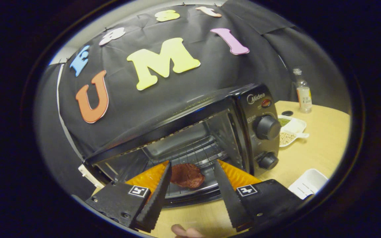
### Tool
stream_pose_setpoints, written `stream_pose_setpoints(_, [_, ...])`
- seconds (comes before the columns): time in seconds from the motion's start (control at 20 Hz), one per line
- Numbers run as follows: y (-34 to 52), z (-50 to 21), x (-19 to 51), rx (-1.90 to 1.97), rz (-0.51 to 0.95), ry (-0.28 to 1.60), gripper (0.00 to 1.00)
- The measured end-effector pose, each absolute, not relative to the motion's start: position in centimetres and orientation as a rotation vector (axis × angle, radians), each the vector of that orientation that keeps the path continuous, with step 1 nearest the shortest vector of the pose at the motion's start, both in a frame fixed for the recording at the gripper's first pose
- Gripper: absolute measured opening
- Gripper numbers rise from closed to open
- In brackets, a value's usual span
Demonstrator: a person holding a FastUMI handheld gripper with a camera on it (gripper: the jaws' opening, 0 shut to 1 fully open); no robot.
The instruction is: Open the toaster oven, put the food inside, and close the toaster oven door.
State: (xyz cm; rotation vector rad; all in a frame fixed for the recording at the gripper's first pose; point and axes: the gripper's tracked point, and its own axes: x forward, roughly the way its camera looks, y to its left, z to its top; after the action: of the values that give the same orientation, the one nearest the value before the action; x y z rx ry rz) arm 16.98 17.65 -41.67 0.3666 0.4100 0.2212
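Two fingers of the tongs [192,172] stand apart, the food [187,175] lying between them on the toaster oven [210,132] rack.

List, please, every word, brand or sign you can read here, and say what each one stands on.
"Midea": on the control panel of the toaster oven, above the knobs.
Small markings beside the knobs: too small to read.
Label on the bottle: too blurred to read.
Square tags on the gripper: patterns, no words. Its jaws stand open, with the food between them.
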Motion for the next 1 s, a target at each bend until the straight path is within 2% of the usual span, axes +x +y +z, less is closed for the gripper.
stream_pose_setpoints(0.1, [17.9,-41.1,14.4,0.339,0.241,0.399,0.94])
stream_pose_setpoints(0.55, [16.4,-38.6,2.2,0.051,0.276,0.265,0.99])
stream_pose_setpoints(1.0, [15.9,-46.3,-2.6,-0.065,0.265,0.598,1.0])
